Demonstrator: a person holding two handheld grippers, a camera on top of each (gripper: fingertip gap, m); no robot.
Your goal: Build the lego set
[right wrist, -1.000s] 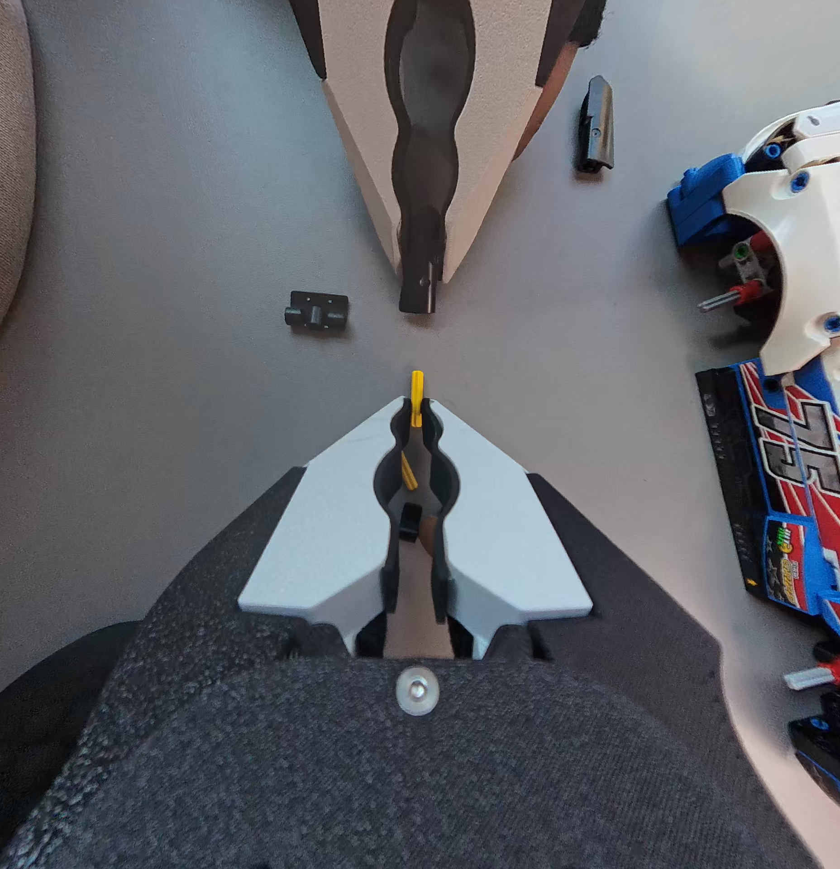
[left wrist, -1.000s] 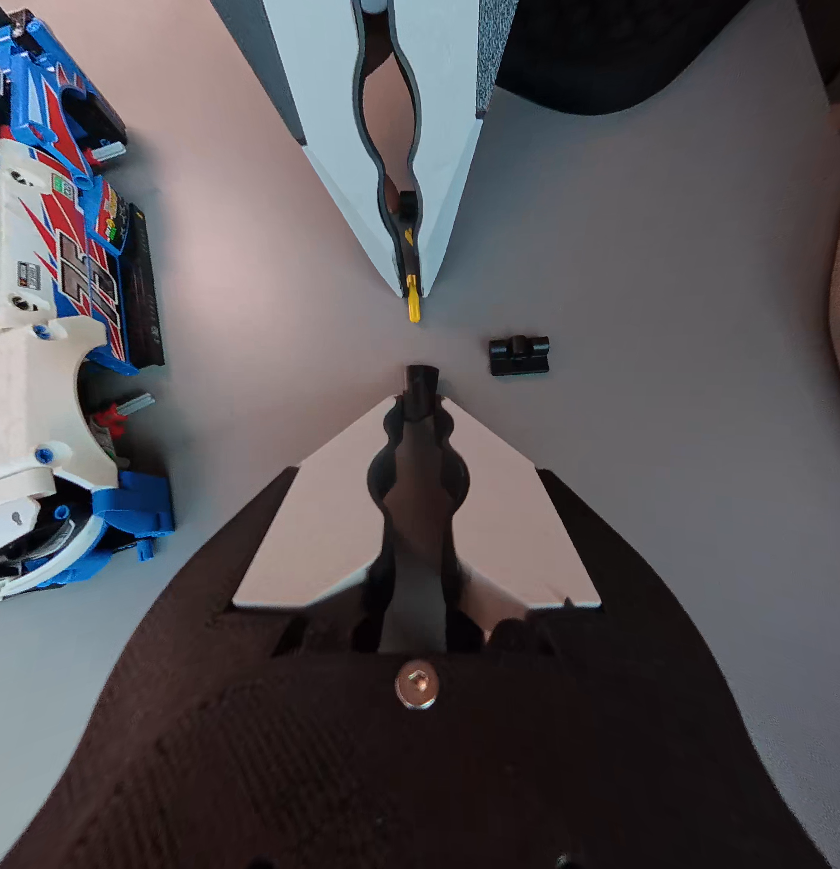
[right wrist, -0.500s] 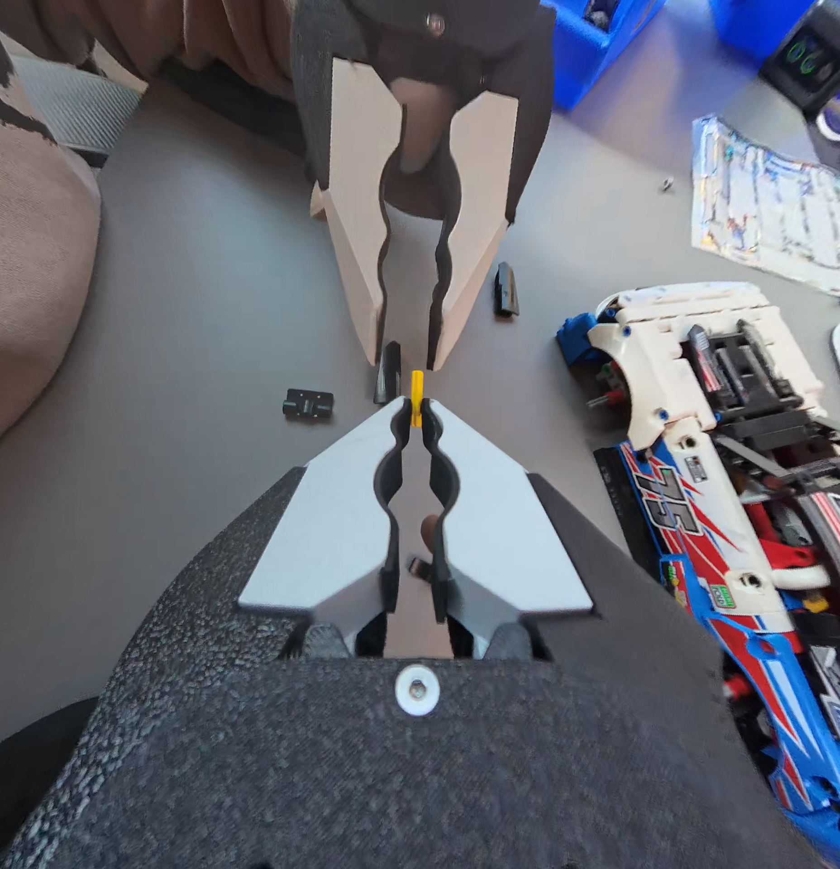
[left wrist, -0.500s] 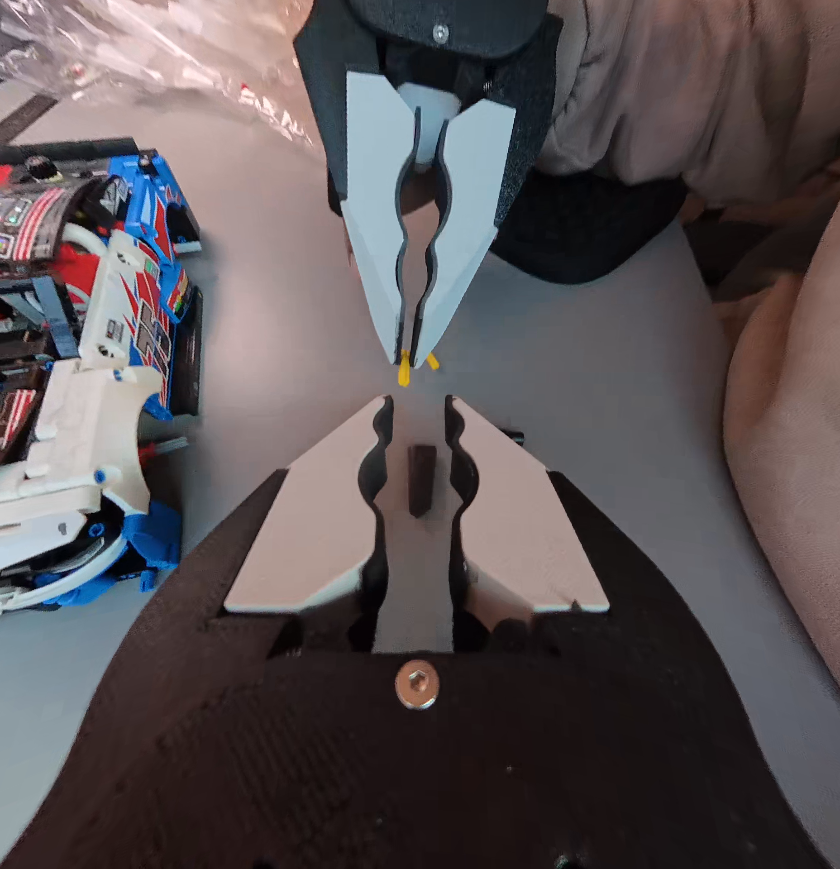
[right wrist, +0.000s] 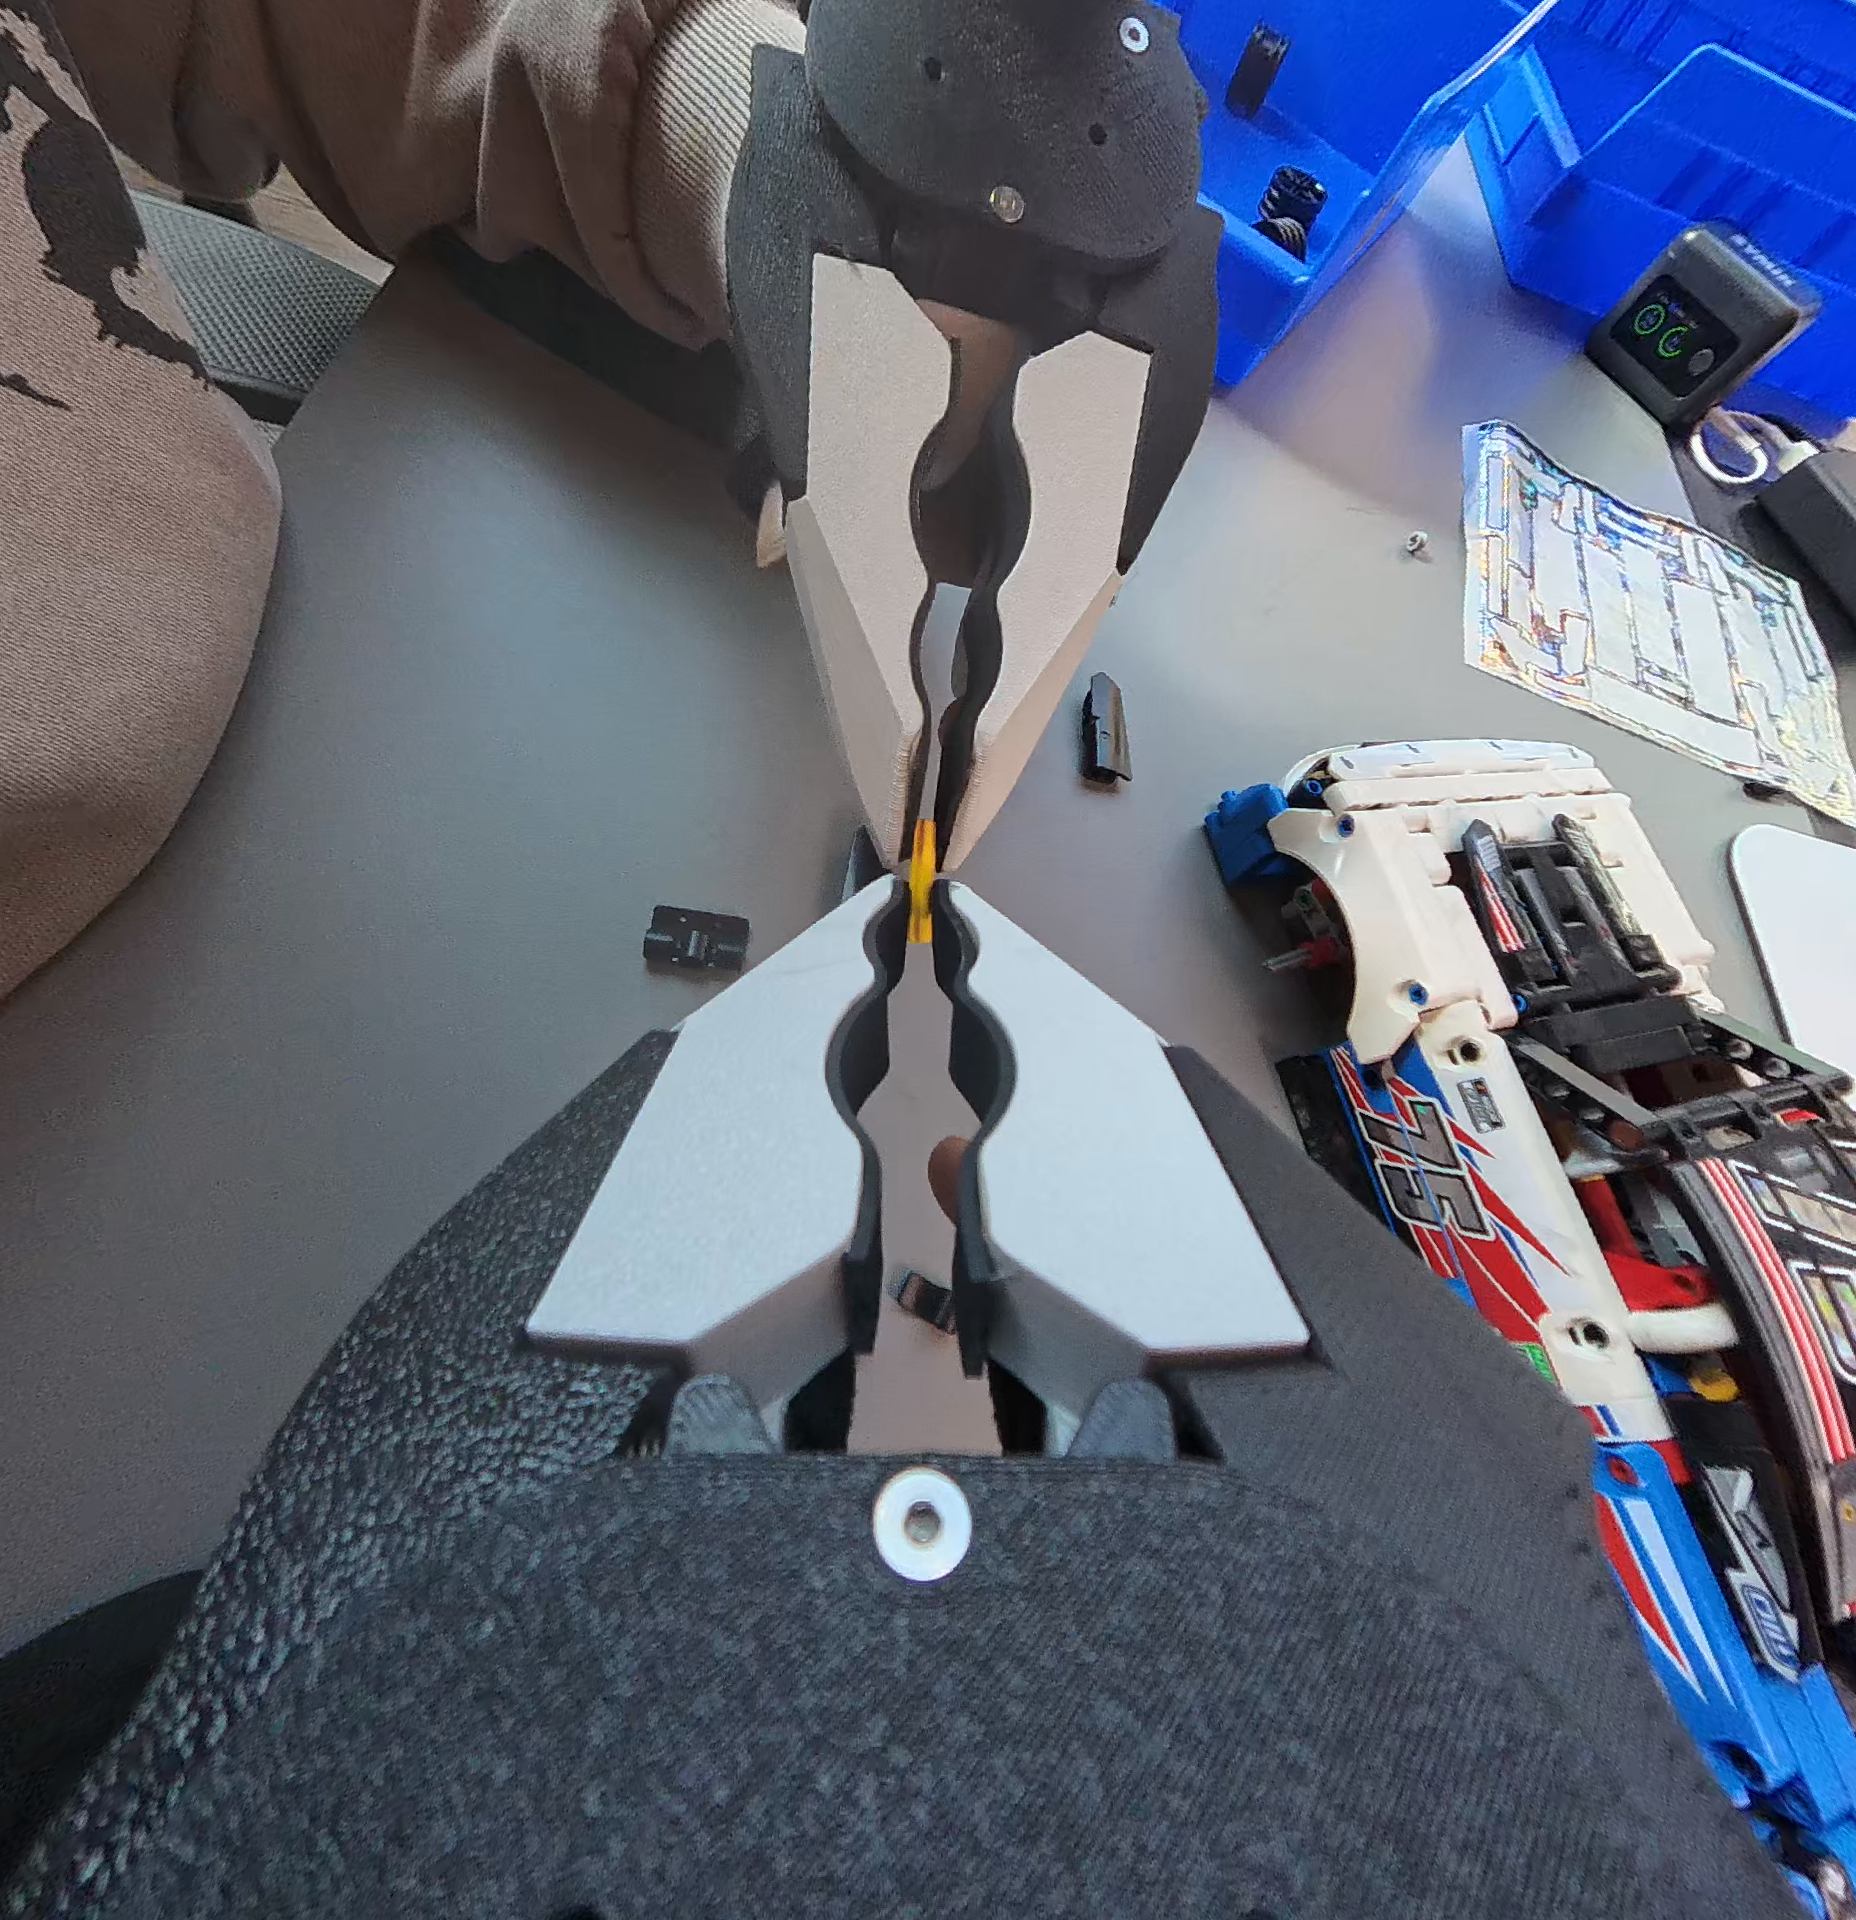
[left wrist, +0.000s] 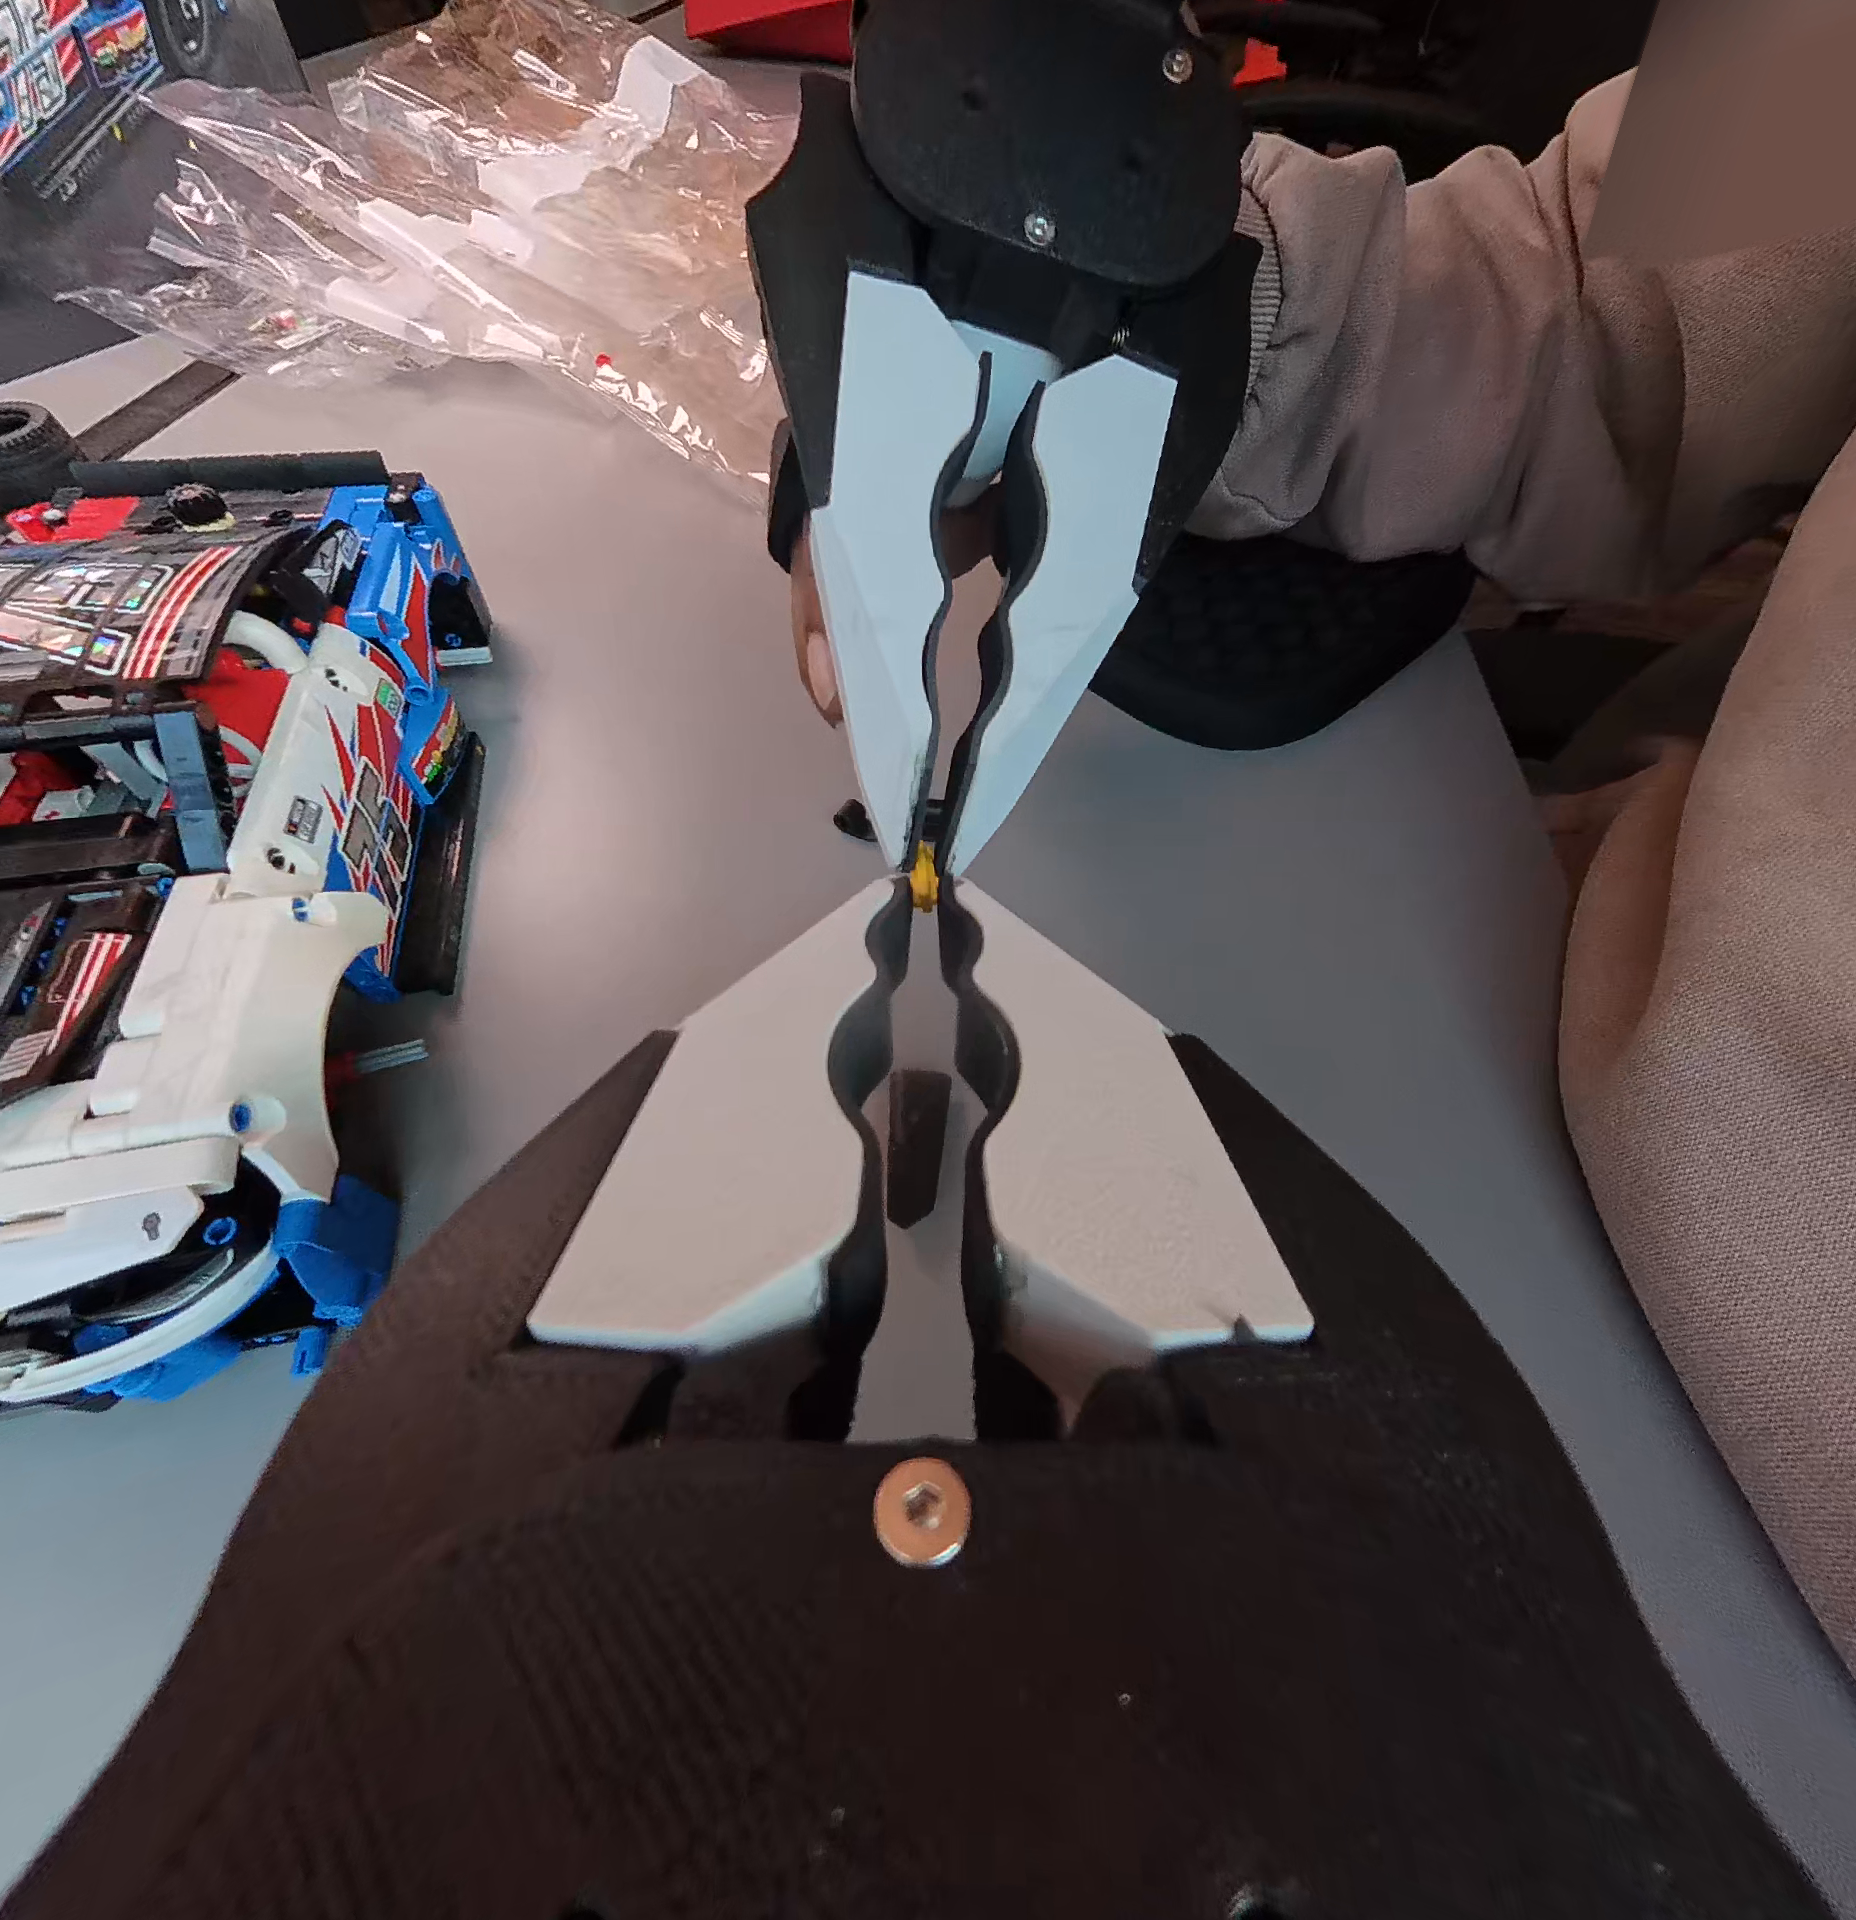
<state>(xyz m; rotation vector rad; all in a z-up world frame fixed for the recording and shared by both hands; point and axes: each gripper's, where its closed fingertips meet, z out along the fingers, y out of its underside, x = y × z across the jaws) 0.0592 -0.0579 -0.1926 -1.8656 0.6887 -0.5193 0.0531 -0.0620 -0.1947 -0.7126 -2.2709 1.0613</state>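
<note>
**Two grippers, one tiny pin, mid-air**

I've got the small yellow plastic pin [right wrist: 919,899] pinched between both tools, tip to tip, up off the grey tabletop [left wrist: 643,675]. My right gripper [right wrist: 919,904] has its jaws clamped on one end. My left gripper [left wrist: 919,899] meets it nose-on, and its jaws look closed on the other end, though so little pin shows there that I'm only fairly sure.

Why head-on? My guess is it's a handover or a regrip, since the pin is too short to shift within one grip.

The black stubby lego piece [left wrist: 916,1143] lies flat on the tabletop under my left jaws, probably parked for the pin. A small black clip piece [right wrist: 695,935] sits at 9 o'clock of the tips in the right view. The half-built blue, white and red lego race car [right wrist: 1475,1039] waits at 3 o'clock, well apart.
</note>
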